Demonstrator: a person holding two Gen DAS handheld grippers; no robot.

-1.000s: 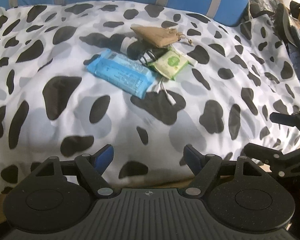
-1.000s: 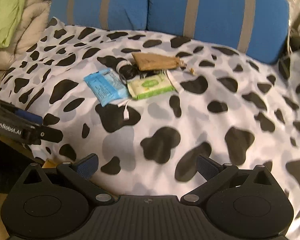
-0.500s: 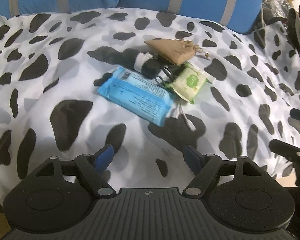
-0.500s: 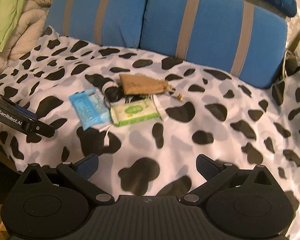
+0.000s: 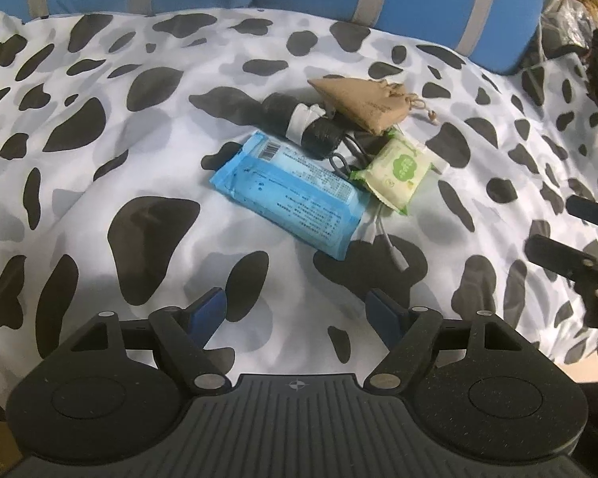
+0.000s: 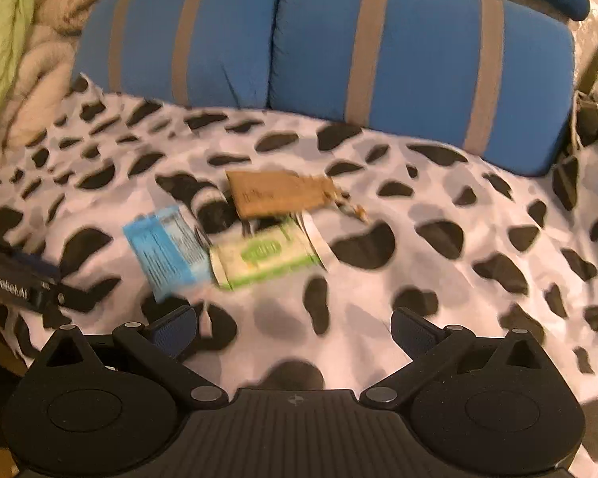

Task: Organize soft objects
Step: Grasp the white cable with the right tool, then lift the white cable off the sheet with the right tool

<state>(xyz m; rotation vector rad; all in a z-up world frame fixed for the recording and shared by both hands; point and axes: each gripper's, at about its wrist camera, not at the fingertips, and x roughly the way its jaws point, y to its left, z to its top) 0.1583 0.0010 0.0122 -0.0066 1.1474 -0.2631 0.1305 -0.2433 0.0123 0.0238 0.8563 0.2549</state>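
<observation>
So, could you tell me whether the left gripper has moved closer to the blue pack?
Yes: the left gripper has advanced; the blue pack now sits lower, nearer its fingertips.

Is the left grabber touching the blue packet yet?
Apart. In the left wrist view, the left gripper stands open with spotted blanket showing between its fingertips and the blue packet.

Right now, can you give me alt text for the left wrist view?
A blue wipes pack, green tissue pack, tan drawstring pouch and black roll cluster on a cow-print blanket. The left hand-held gripper hangs open before them.
</observation>
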